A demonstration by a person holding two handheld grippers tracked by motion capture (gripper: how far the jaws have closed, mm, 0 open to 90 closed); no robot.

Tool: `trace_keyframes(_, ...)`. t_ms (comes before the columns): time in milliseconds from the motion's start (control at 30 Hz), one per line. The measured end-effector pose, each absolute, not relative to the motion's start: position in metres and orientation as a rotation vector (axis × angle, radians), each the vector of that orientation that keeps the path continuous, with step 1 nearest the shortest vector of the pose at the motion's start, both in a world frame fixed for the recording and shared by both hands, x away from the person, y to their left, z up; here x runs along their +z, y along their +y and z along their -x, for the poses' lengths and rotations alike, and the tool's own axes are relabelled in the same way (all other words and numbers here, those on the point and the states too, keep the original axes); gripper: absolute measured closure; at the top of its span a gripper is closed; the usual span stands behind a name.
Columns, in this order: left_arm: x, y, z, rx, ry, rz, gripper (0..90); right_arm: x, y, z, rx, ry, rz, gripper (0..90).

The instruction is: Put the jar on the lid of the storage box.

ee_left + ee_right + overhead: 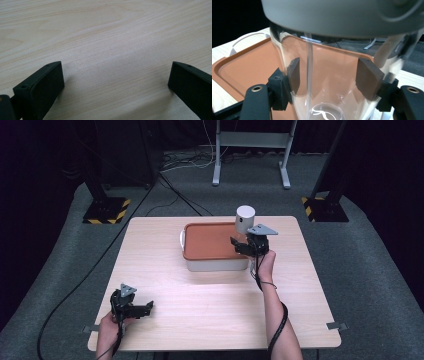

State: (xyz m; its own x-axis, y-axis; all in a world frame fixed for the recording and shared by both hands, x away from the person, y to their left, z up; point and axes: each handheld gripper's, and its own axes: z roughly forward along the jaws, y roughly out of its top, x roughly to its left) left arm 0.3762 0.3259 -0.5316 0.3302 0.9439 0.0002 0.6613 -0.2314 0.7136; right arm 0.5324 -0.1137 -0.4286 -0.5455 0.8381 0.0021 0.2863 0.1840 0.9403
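We judge the clear tumbler [329,82] light, rigid and slick-walled, so it may slip or tip; the straight mid-wall below its grey lid [245,213] looks like the safest hold, and that is where the right gripper [243,244] clamps it. It has a see-through body, with a wide pale cap on top. It stands upright at the tub's [216,265] three o'clock edge, beside the orange lid [207,241]. The left gripper [116,82] hangs with jaws spread, empty, over the worktop [210,310] at seven o'clock.
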Motion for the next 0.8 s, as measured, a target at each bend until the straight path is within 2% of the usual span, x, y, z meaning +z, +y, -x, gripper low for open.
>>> trace_keyframes(800,-0.5316,0.3259,-0.376,0.591,1.406,-1.981,0.1,-0.435,-0.1125,-0.5329,1.359,1.935,-1.023,27.9)
